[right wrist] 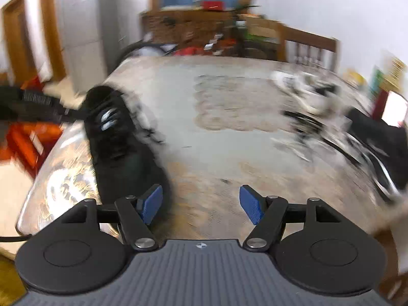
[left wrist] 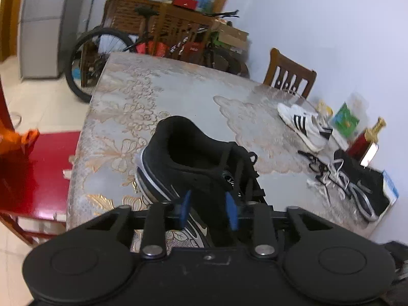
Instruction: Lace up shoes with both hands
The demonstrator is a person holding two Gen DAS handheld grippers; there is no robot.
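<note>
The black shoe point(left wrist: 193, 168) lies on the table point(left wrist: 178, 89) near its left front corner, heel away from the left gripper point(left wrist: 207, 210), and black laces point(left wrist: 251, 176) trail over its far side. The left gripper tips down over the shoe, and its blue pads point(left wrist: 230, 209) pinch the shoe's side wall by the opening. The right gripper point(right wrist: 201, 205) also tips down, spread wide with nothing between its pads, over bare table just right of the shoe; that view is blurry. The middle of the table is open. A white shoe point(left wrist: 301, 125) and another black shoe point(left wrist: 362, 186) with loose laces sit far right, by the wall. The table has a shiny flower cloth; a chair point(left wrist: 290, 75) and bike point(left wrist: 102, 51) stand behind
</note>
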